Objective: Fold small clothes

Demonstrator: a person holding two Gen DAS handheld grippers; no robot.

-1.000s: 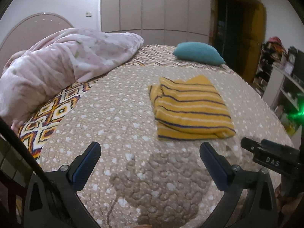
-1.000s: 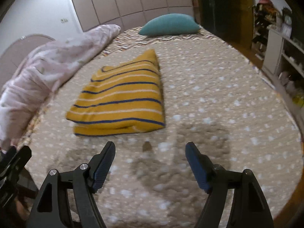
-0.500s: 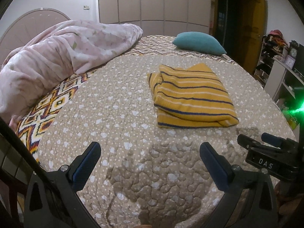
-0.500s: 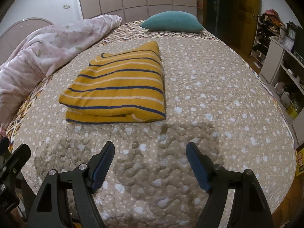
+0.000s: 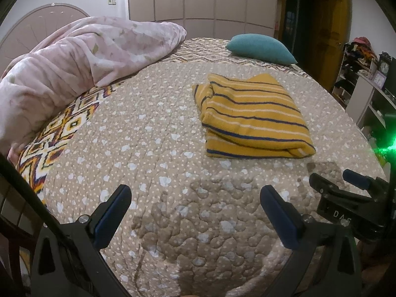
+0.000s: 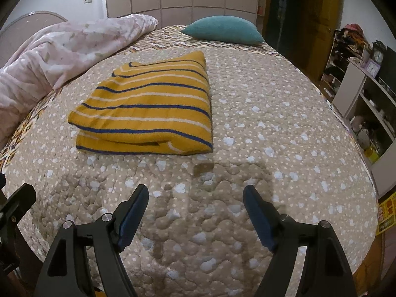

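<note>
I've pulled both tools back since a second ago; the striped garment [image 6: 146,106] now sits farther ahead. My left gripper [image 5: 195,212] and right gripper [image 6: 195,208] are spread, holding nothing, near side of the garment, over the quilt [image 6: 272,128]. Garment lies folded, well short of the teal pillow [image 6: 222,29]. Fold looks finished; next likely just a tidy or retreat.

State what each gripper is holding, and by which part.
Nothing is held: the left gripper and right gripper are open, short of the folded striped garment.
</note>
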